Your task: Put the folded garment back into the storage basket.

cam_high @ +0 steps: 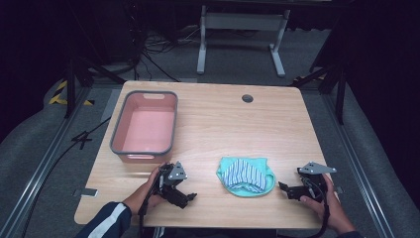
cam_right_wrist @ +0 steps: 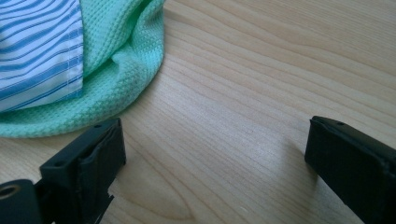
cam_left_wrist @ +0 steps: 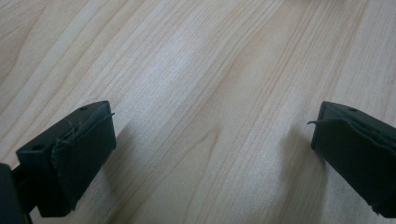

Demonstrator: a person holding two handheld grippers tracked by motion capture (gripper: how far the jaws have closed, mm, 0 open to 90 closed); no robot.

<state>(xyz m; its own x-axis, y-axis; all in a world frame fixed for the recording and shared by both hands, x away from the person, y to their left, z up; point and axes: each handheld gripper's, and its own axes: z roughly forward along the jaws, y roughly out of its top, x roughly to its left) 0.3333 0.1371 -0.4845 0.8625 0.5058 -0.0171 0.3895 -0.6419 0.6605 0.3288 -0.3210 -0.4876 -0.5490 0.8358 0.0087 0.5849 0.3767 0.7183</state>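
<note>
No readable text, no labels, no brands, no numbers (on any surface)

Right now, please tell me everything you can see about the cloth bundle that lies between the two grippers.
The cloth bundle is two soft fabrics in one heap: a mint-green piece with a waffle-like weave underneath and around, and a white piece with blue stripes on top. It lies crumpled, fairly flat, on the wooden table near the front edge. The right gripper, jaws open, sits close beside it; whether a jaw touches the green hem is unclear.

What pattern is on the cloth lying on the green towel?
Blue and white stripes on the cloth, clearest in the right gripper view.
</note>
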